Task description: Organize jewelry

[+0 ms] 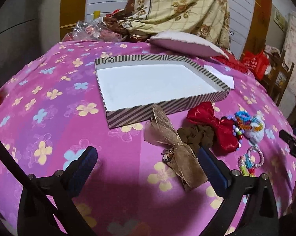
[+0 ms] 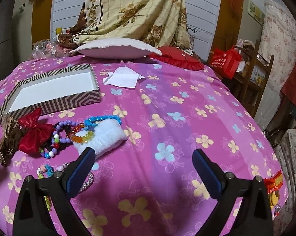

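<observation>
A striped shallow box (image 1: 167, 106) with an empty white inside lies on the pink flowered bedspread; it also shows in the right wrist view (image 2: 49, 104). In front of it lie a tan ribbon bow (image 1: 173, 149), a brown scrunchie (image 1: 195, 135), a red satin bow (image 1: 216, 127), bead bracelets (image 1: 244, 122) on a white pad (image 2: 104, 137), and small pink bands (image 1: 252, 161). My left gripper (image 1: 148, 157) is open, its right finger beside the tan bow. My right gripper (image 2: 144, 157) is open and empty, just right of the white pad.
A white cushion (image 2: 116, 49) and a red pillow (image 2: 179, 59) lie at the far end of the bed. White paper (image 2: 122, 78) lies beside the box. A wooden chair with a red bag (image 2: 226, 61) stands at the right.
</observation>
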